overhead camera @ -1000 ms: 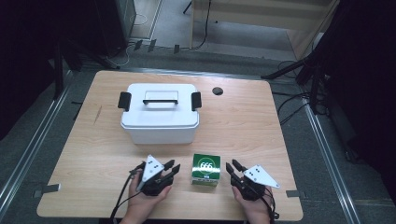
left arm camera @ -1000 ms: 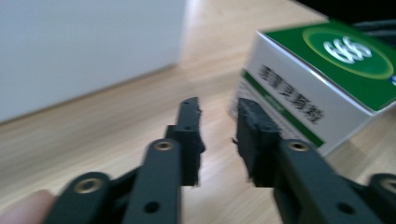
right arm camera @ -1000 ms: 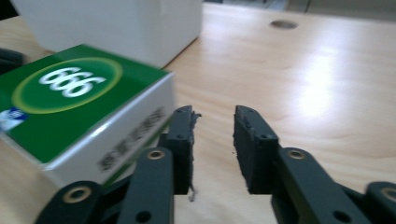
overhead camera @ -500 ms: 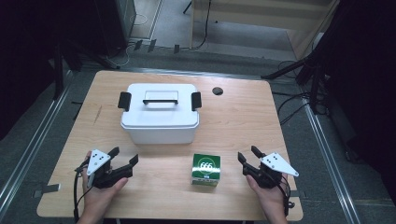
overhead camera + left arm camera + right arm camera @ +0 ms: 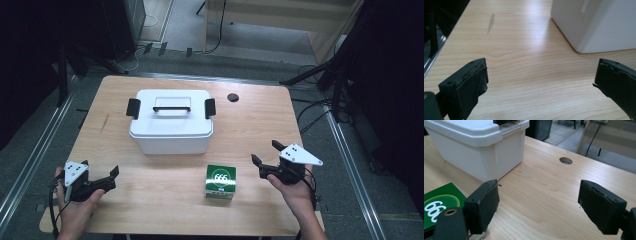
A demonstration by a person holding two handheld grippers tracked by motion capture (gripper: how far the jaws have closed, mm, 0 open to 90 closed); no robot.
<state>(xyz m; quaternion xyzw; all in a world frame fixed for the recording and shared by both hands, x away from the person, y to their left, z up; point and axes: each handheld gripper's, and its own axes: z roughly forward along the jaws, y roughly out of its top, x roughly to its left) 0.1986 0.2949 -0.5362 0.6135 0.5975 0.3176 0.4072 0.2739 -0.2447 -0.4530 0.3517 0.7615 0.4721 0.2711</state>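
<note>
The left claw (image 5: pixel 102 179) sits at the near left corner of the desk (image 5: pixel 260 125), held in a hand (image 5: pixel 75 210), jaws wide apart with only bare wood between them; they have just been opening. In the left gripper view its two black jaws frame empty desktop, and the corner of the white bin (image 5: pixel 596 25) lies off at about 1 o'clock.

The right claw (image 5: pixel 266 159) is held by the other hand (image 5: pixel 295 192) at the near right, above the desk, its jaws also spread and holding nothing, and also just opening. The green box (image 5: pixel 220 181) stands on the desk between the two claws, nearer the right one and clear of both, at 9 o'clock from the right claw. In the right gripper view the box (image 5: pixel 439 203) shows beside one jaw.

Farther back, the bin (image 5: pixel 171 122) stands at 11 o'clock from the box, lid on, black latches at both ends. A round hole (image 5: pixel 233 97) lies beyond, at the bin's 2 o'clock.
</note>
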